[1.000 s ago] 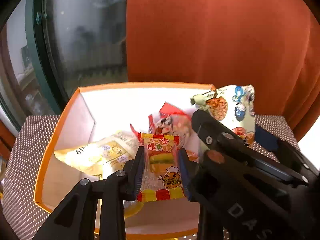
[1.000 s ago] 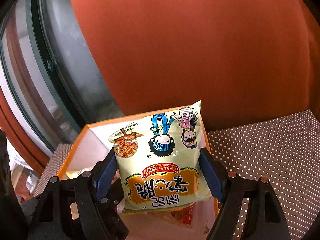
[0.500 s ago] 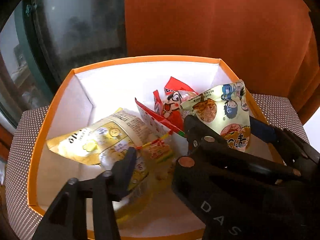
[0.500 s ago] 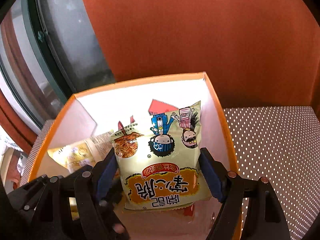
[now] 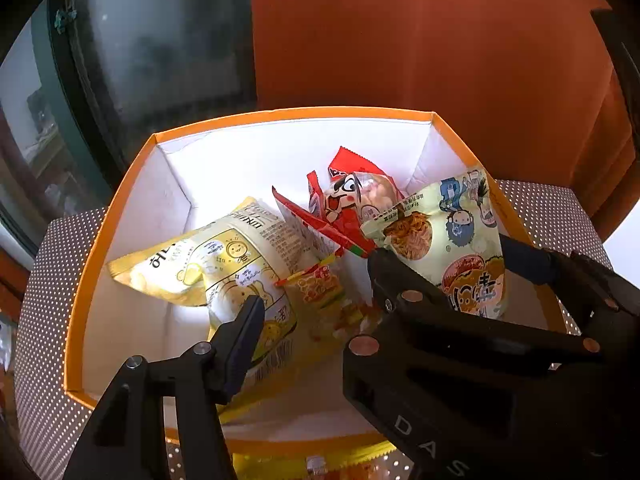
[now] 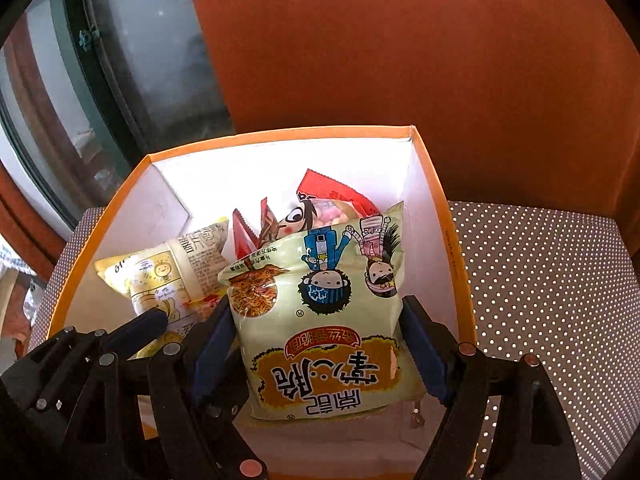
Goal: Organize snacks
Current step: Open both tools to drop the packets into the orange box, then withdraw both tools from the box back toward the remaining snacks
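Note:
An orange box (image 5: 292, 114) with white walls holds a yellow bag (image 5: 216, 264), a red cartoon pack (image 5: 352, 196) and a small burger gummy pack (image 5: 320, 292) lying loose on the floor. My left gripper (image 5: 320, 308) hangs over that gummy pack with its jaws opening and nothing between them; its right finger is hidden behind the other gripper. My right gripper (image 6: 320, 340) holds a pale noodle snack pack (image 6: 320, 300) upright inside the box (image 6: 280, 136) at its right wall. Its jaws are easing open, pads still on the pack's sides.
The box stands on a dotted brown cloth (image 6: 540, 280). An orange curtain (image 5: 440, 40) hangs behind it and a dark window (image 5: 160, 40) is at the left. Another yellow-edged packet (image 5: 316, 464) lies on the cloth just in front of the box.
My left gripper opened and dropped the burger gummy pack, which now lies in the box. My right gripper carried the noodle pack down into the box.

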{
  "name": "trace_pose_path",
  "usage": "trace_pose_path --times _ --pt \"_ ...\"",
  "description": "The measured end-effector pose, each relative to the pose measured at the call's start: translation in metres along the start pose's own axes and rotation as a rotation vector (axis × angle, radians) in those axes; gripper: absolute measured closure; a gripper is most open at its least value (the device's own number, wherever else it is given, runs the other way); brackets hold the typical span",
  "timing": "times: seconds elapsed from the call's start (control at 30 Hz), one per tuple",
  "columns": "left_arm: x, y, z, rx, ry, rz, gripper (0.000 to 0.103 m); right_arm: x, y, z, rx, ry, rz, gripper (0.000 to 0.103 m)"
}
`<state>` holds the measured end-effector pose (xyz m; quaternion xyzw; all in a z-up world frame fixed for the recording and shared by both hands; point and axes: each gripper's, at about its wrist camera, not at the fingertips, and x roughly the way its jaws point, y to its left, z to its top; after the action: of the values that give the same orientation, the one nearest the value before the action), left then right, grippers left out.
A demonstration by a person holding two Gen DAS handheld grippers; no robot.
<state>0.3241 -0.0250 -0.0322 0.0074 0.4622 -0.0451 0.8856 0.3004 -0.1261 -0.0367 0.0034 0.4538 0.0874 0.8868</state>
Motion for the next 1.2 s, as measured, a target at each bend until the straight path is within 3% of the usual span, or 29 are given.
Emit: trace_pose_path --times 0.03,0.13,0.53,1.2 --pt "-0.002 0.000 -0.002 0.006 -0.003 0.001 0.039 -0.001 0.001 -0.001 -0.004 0.001 0.000 0.019" --pt "-0.012 0.001 -0.007 0.012 -0.015 0.026 0.025 -0.005 0.003 -0.003 0.000 -0.004 0.000 0.017" --pt "-0.049 0.002 -0.021 0.026 -0.089 0.019 0.023 -0.038 0.009 -0.017 0.011 -0.065 -0.022 0.015" --pt "-0.144 -0.009 -0.057 0.056 -0.287 -0.087 0.020 -0.138 0.016 -0.048 -0.002 -0.239 -0.071 0.015"
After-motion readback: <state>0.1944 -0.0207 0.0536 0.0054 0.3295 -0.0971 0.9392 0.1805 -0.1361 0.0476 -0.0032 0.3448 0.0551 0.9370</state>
